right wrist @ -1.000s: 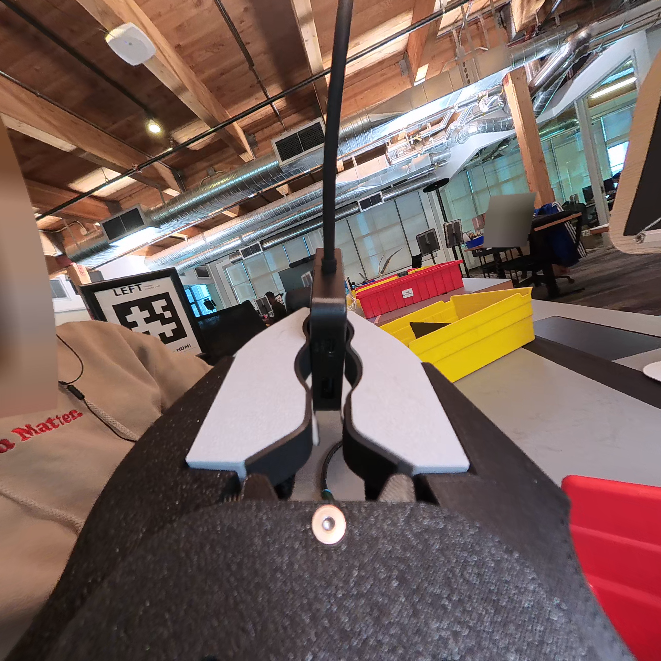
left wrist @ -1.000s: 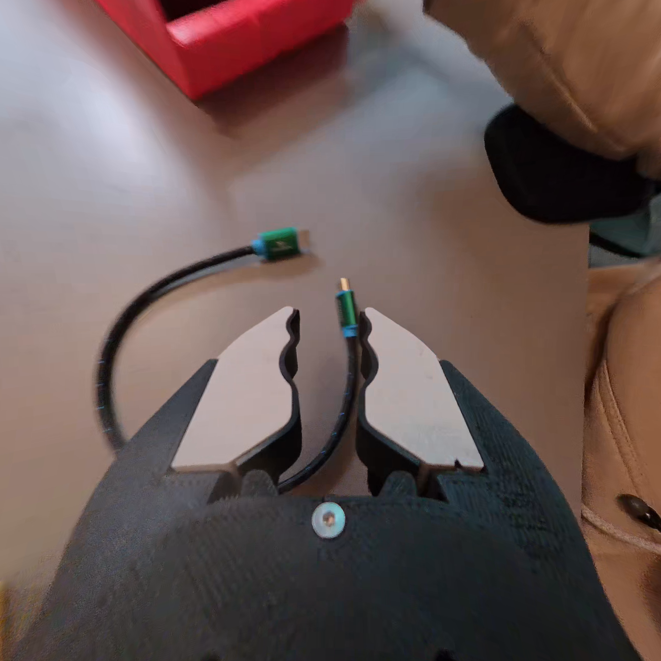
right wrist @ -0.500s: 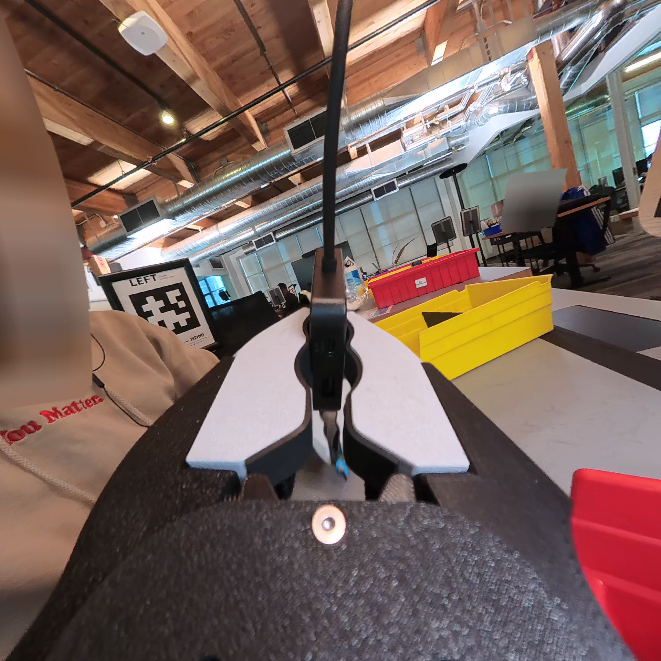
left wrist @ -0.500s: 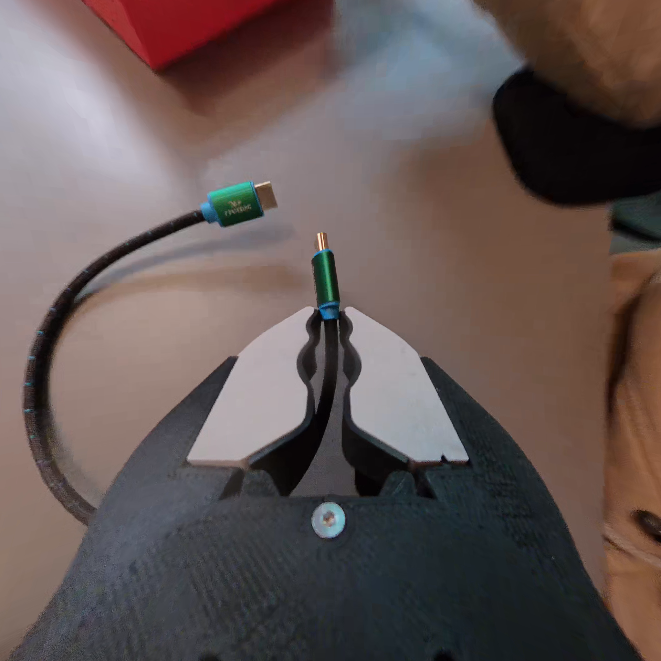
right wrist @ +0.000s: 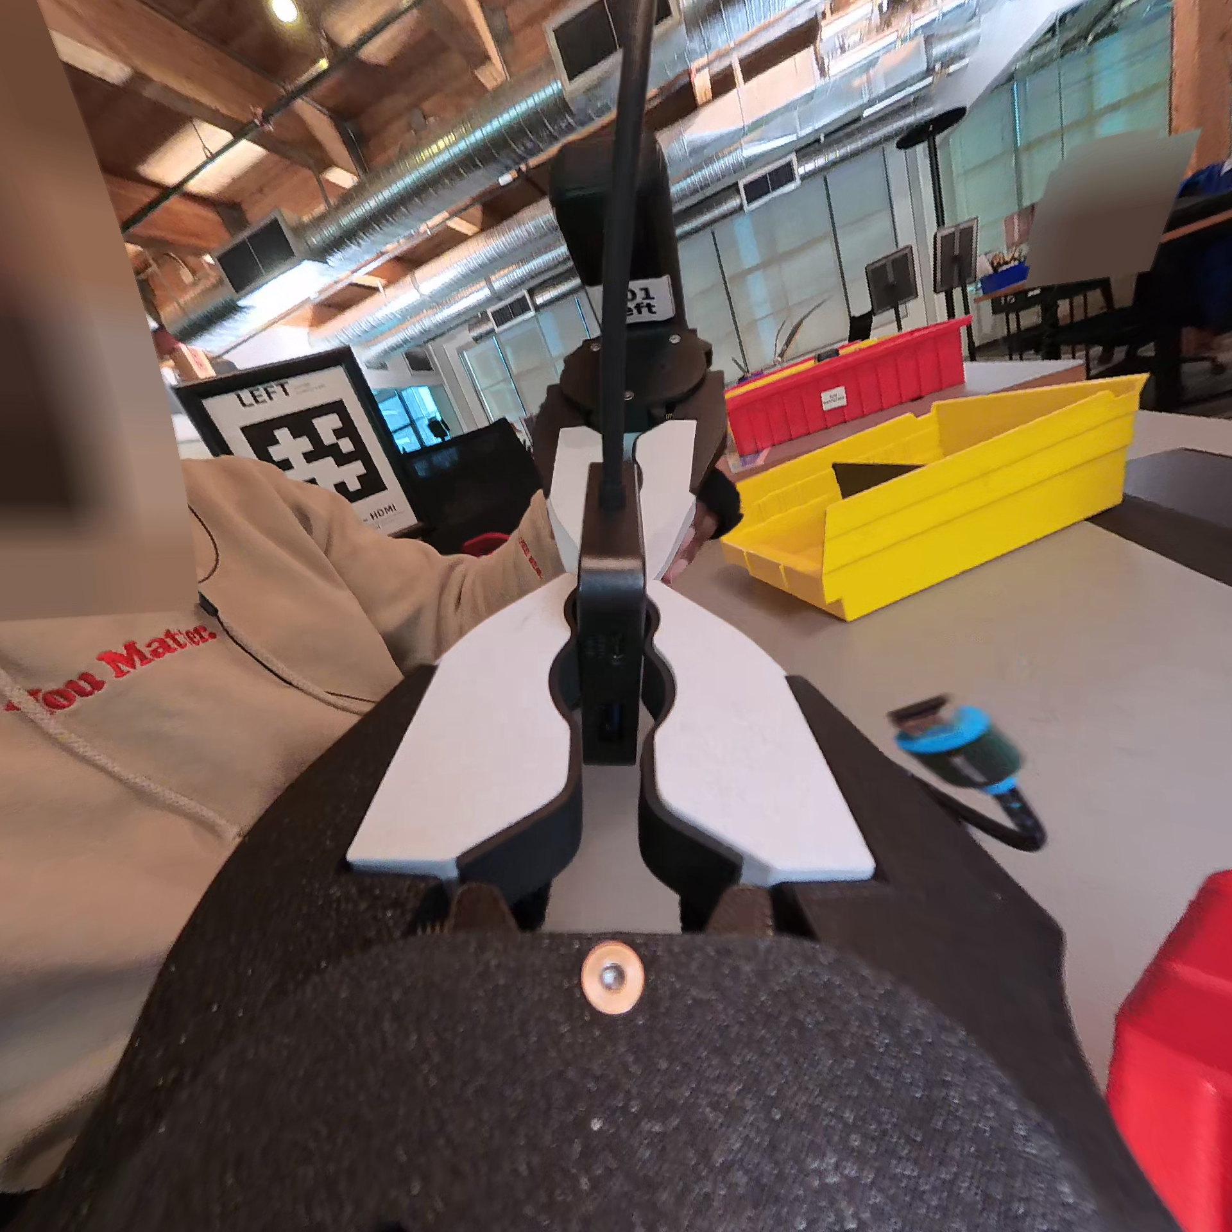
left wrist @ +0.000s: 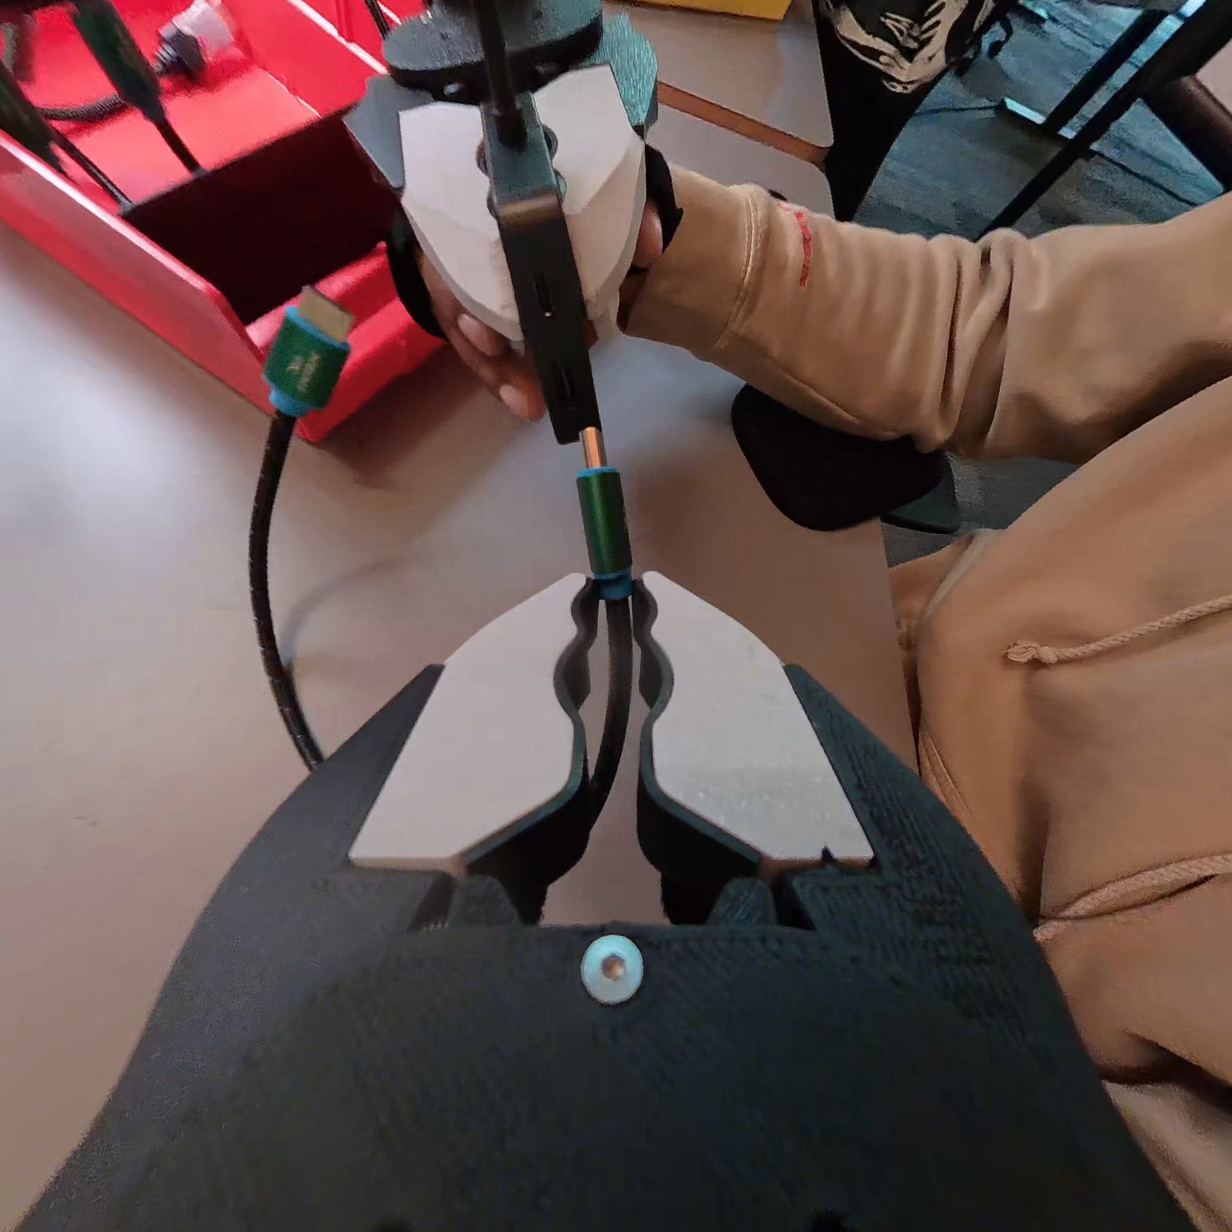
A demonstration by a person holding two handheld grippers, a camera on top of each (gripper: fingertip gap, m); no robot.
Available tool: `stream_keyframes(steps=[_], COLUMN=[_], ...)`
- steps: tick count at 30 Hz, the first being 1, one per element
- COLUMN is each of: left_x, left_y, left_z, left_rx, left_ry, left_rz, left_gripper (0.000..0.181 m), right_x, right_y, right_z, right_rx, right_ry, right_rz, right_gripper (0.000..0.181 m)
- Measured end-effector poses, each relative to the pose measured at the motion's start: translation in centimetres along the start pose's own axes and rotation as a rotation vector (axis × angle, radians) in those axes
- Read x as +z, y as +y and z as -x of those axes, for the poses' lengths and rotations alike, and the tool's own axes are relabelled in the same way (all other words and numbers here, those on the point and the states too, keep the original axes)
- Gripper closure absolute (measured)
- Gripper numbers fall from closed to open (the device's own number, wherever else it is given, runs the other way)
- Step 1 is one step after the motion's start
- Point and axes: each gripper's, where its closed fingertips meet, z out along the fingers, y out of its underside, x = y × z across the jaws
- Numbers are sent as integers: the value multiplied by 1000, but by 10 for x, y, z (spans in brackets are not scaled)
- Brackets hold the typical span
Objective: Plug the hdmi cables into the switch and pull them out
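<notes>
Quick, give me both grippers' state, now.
Left gripper: shut on the HDMI cable, just behind its green plug.
Right gripper: shut on the black switch.

left tool [left wrist: 612,587]: closed, gripping | right tool [right wrist: 610,603]: closed, gripping | tools facing, near

timber ceiling [right wrist: 220,153], steel ducts [right wrist: 427,160], glass walls [right wrist: 767,267]

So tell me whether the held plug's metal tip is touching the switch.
Touching. In the left wrist view the plug's metal tip meets the lower end of the black switch with no gap visible; whether it has entered a port is unclear.
</notes>
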Motion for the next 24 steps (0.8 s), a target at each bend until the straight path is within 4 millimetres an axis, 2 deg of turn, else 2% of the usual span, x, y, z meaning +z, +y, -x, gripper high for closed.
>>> stream_keyframes(steps=[4,10,24], left_x=[7,6,2], left_y=[16,23,22], left_z=[8,16,15], left_rx=[-25,-45,-32], left_ry=[15,24,9], left_rz=[45,44,32], left_gripper=[171,171,171], right_x=[5,8,11], right_y=[14,30,34], right_z=[-7,-13,-15], right_rx=[13,32,43], right_ry=[14,27,30], right_rz=[71,131,126], right_gripper=[168,168,168])
